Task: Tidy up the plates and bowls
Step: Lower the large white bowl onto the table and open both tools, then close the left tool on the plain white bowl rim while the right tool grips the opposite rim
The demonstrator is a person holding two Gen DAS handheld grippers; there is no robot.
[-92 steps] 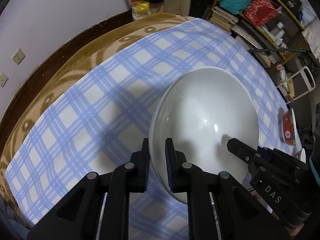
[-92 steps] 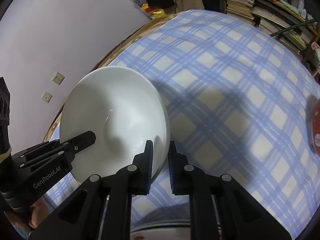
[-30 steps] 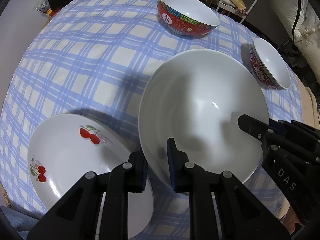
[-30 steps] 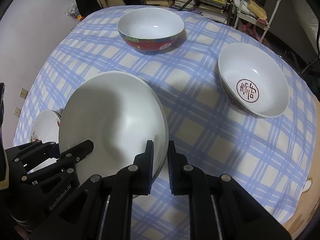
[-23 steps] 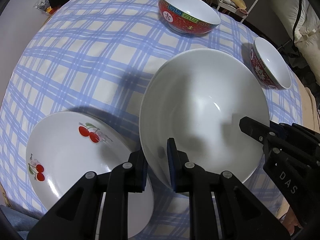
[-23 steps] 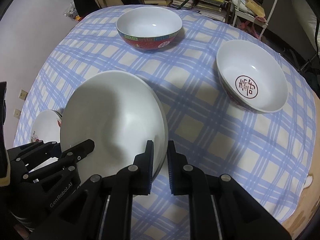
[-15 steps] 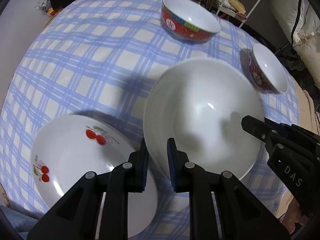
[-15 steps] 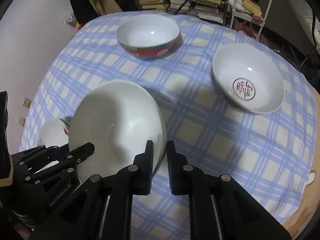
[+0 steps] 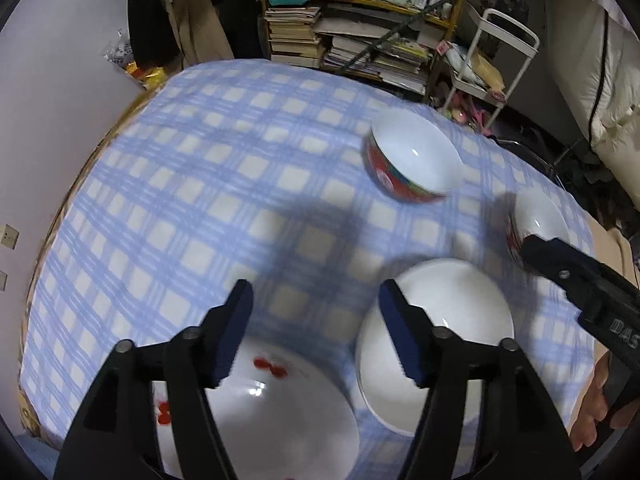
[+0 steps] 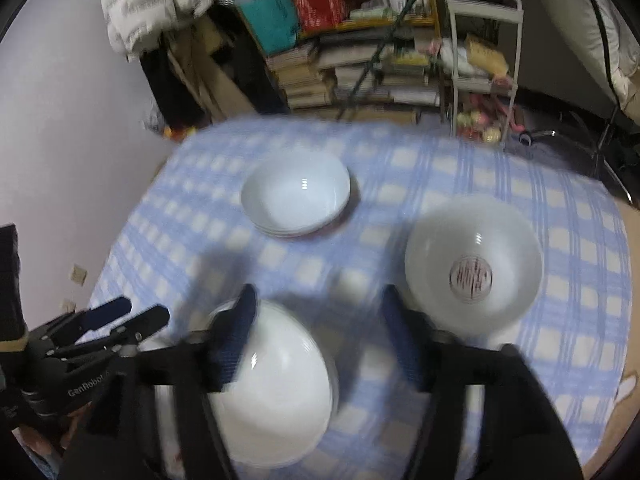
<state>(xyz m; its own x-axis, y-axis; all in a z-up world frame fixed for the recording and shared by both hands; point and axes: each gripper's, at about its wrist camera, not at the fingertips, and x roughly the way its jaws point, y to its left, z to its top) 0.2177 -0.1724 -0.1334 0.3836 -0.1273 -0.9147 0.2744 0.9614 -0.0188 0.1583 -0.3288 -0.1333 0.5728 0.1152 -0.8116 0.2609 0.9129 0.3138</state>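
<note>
A large plain white bowl [image 9: 436, 344] rests on the blue checked tablecloth [image 9: 200, 208], beside a white plate with red cherries [image 9: 272, 412]. It also shows in the right wrist view [image 10: 276, 392]. My left gripper [image 9: 316, 332] is open and empty above the cloth between plate and bowl. My right gripper [image 10: 316, 340] is open and empty just above the white bowl. A red-sided bowl [image 9: 412, 160] stands further back; it also shows in the right wrist view [image 10: 296, 196]. A second bowl with a red mark inside [image 10: 472, 264] stands to the right; the left wrist view shows it [image 9: 536, 224] too.
The table's near edge runs just below both grippers. Behind the table stand shelves of books [image 9: 360, 40] and a white metal rack [image 9: 496, 52]. A wall with sockets [image 9: 8, 236] is on the left.
Both grippers have let go of the white bowl and opened wide. The bowl now sits on the cloth. Both grippers have pulled back and tilted up; the view is blurred.
</note>
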